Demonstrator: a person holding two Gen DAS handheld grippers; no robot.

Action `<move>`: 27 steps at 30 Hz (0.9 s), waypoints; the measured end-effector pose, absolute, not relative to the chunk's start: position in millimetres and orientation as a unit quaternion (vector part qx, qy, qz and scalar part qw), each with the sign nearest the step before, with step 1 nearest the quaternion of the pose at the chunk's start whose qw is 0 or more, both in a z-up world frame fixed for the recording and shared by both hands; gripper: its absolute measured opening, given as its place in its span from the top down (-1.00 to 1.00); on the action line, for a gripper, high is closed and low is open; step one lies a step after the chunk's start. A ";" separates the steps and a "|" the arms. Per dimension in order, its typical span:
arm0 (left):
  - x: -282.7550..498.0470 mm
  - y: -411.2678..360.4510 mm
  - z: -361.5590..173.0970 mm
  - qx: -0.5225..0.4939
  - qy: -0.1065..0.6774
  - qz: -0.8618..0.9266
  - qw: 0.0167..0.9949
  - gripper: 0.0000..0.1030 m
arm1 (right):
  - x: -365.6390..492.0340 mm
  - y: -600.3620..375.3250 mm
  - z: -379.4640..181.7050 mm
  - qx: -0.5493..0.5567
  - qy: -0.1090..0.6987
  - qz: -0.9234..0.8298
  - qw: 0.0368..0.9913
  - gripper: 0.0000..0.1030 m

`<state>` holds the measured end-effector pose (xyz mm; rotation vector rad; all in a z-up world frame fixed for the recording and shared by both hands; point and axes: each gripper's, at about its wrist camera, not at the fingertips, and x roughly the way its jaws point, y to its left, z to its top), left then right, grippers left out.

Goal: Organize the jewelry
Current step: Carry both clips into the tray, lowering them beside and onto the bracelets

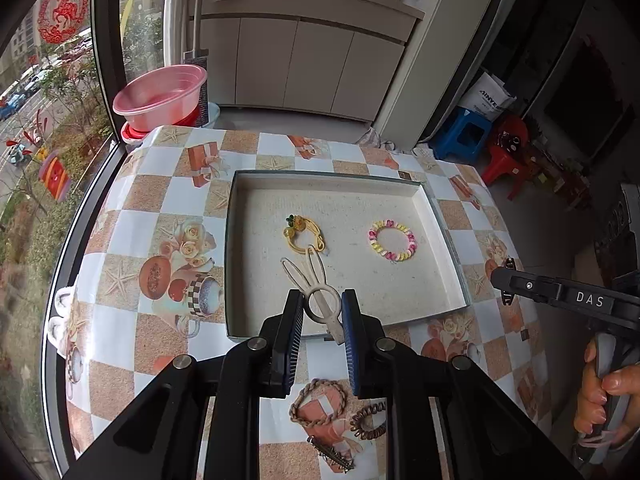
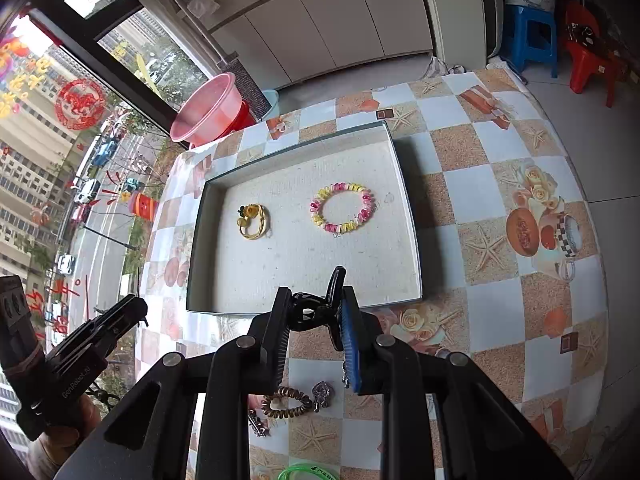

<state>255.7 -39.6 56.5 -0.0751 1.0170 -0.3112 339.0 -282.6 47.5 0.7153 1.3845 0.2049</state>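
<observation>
The left gripper (image 1: 322,312) is clenched on a cream bunny-ear hair clip (image 1: 310,280); its jaws pinch the clip's ring, and the two long ears point toward the middle of the tray (image 1: 236,216). The clip hangs over the tray's near edge, just short of the yellow hair tie (image 1: 304,234) lying inside. The right gripper (image 2: 314,312) is likewise clamped, on a black claw clip (image 2: 316,306), and it sits at the tray's near rim toward the right corner.

Inside the tray, the yellow hair tie lies left of centre and a pink-and-yellow spiral bracelet (image 2: 342,208) right of centre, well apart from each other. Outside the tray, on the bench (image 2: 500,184) below its near rim, several pieces look unsorted: a braided brown tie (image 1: 318,402), a dark coil tie (image 1: 368,420), and a metal barrette (image 1: 332,454).

The step in hand seems to be setting both clips down in the tray. To do it well, carry the bunny clip a little nearer than the yellow tie so the ears do not land across it, lower until it rests flat, then release. The claw clip suits the open floor nearer than the bracelet. Take care not to catch the tray's rim.
</observation>
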 end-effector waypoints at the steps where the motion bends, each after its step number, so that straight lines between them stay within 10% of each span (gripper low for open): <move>1: 262.8 -41.9 54.8 -0.034 0.484 -0.147 0.862 0.37 | 346.2 -283.8 45.9 0.321 0.622 0.092 0.708 0.50; 27: 353.8 -84.4 -56.8 0.043 0.537 -0.089 0.838 0.37 | 427.1 -241.7 -68.1 0.260 0.669 0.101 0.689 0.50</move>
